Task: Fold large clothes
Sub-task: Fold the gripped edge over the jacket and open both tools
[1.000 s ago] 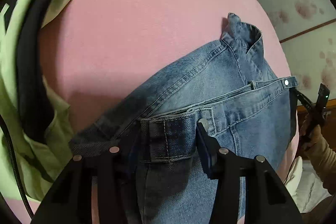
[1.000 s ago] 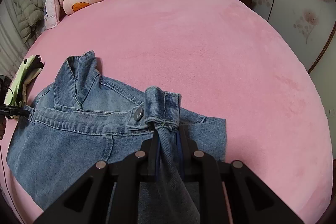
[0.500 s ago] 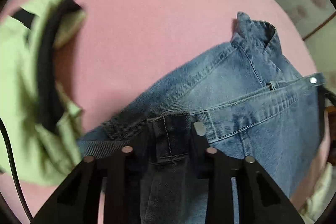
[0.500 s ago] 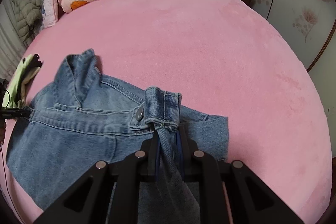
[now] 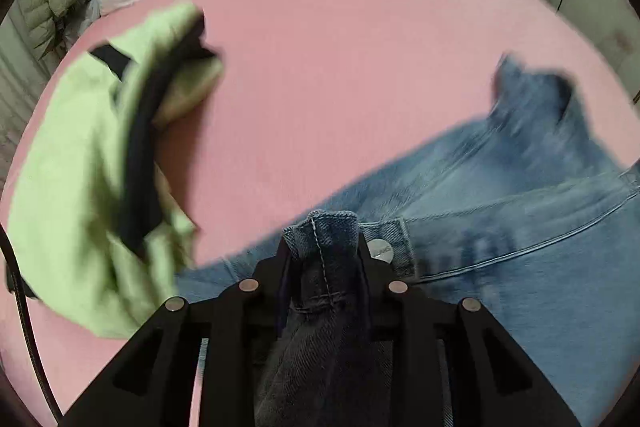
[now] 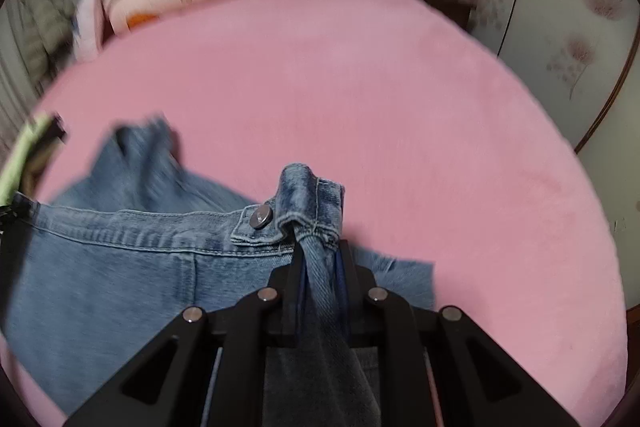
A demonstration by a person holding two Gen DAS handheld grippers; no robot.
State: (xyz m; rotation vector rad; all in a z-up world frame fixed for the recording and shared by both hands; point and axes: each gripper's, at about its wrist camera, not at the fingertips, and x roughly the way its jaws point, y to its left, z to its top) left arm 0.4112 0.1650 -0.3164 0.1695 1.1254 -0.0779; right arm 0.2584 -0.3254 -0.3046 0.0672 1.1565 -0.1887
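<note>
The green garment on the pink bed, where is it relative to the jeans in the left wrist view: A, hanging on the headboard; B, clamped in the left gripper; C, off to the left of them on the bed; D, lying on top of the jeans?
C: the green garment lies on the pink bed left of the jeans, while the left gripper clamps denim only.
</note>
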